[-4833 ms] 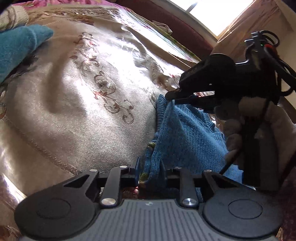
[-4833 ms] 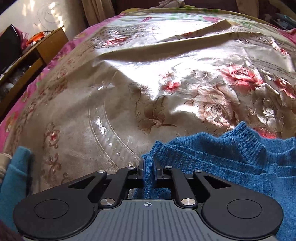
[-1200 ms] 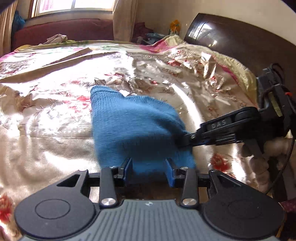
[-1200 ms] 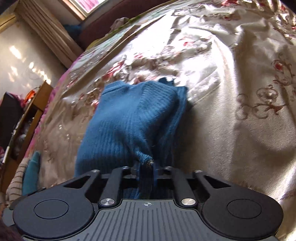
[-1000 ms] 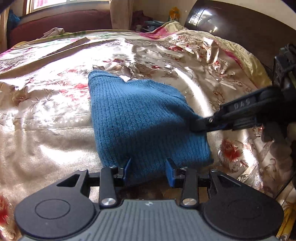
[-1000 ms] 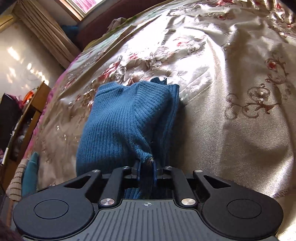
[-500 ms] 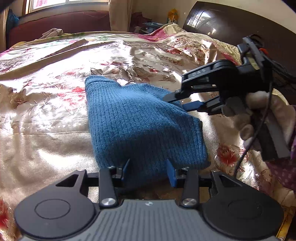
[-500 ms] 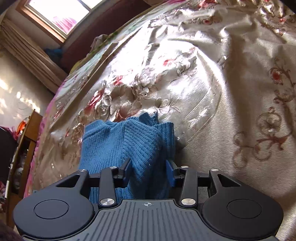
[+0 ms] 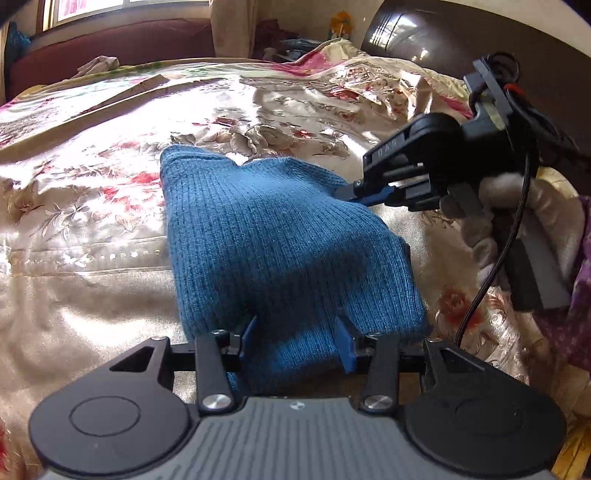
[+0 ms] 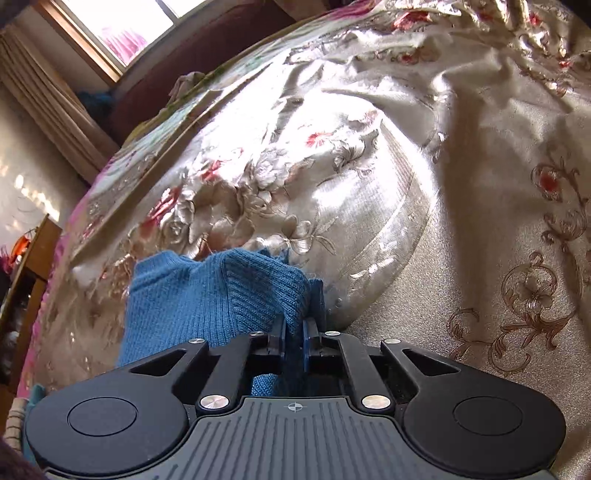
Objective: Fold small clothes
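Pinching blue sweater (image 10: 207,295), right tongs (image 10: 294,338)

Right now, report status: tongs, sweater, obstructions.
Left tongs open, straddling the blue sweater's near edge. Right tongs shut on its ribbed far corner. Sweater folded on bedspread. Nothing in the way.

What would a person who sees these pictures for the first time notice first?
First the blue knitted sweater, folded into a compact bundle in the middle of the shiny floral bedspread. Next the right gripper, shut on the sweater's far right edge, while the left gripper stands open at its near edge. Behind, a bright window lights the bed.
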Available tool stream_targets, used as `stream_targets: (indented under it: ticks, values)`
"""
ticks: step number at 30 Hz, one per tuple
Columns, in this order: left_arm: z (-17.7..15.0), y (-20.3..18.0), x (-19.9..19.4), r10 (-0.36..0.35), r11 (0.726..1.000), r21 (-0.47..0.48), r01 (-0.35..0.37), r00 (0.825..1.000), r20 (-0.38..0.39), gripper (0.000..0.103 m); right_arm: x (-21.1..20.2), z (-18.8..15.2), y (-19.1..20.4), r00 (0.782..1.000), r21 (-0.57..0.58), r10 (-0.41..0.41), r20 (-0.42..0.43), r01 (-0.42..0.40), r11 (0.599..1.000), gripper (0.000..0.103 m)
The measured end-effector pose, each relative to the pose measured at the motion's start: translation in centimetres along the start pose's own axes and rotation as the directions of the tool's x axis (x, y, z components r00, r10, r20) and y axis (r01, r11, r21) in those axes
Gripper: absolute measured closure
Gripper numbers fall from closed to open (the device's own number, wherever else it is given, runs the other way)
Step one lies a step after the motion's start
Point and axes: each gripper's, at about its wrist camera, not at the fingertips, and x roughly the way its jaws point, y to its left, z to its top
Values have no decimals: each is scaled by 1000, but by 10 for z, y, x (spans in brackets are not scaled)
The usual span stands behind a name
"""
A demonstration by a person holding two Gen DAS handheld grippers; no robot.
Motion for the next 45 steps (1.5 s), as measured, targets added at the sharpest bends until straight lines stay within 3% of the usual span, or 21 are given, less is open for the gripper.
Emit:
stream_targets:
  ticks: [5,8,11,13,15,17,19,23,25,28,32,40,45]
  values:
    - [3,5,-7,-17,999,-36,17,1000,17,55,-29,-2,13,999,-52,-5,52,8,999,87]
    - [3,5,-13,-19,999,-41,21,999,32,55,-48,-13,25,996,-106,41,78,-33,994,84]
    - [5,5,-19,-14,999,-38,16,999,46,55,-43,-28,36,996,-166,82,25,-77,983,84]
    - [6,7,-19,-2,999,-37,3,999,41,55,-32,-34,36,999,-189,49,-1,-49,981,86]
    - [5,9,-14,7,999,-34,-7,1000,12,55,-20,-36,28,1000,-176,18,-6,-18,984,86]
    - [3,11,-13,11,999,-36,-11,1000,2,55,-22,-32,21,999,-114,43,-11,-44,992,86]
    - [3,12,-18,2,999,-39,-2,1000,13,55,-33,-32,22,999,-128,38,18,-35,991,85]
    - [8,20,-31,-2,997,-78,6,998,56,54,-48,-37,23,999,-164,22,43,-15,986,71]
    - [12,29,-34,6,993,-115,3,997,75,53,-52,-41,22,999,-162,42,35,-36,986,56]
    - [16,41,-28,38,987,-157,-26,997,69,51,-47,-49,21,999,-177,51,13,-48,983,44]
    - [22,56,-7,38,975,-219,-29,999,36,50,-32,-53,13,998,-138,52,-21,-54,989,39]
    - [35,66,18,13,968,-250,-2,999,40,45,-13,-43,-5,986,-4,163,-45,-163,987,39]
    - [32,76,27,-24,953,-303,31,999,27,39,0,-43,-2,981,3,187,-43,-187,982,37]
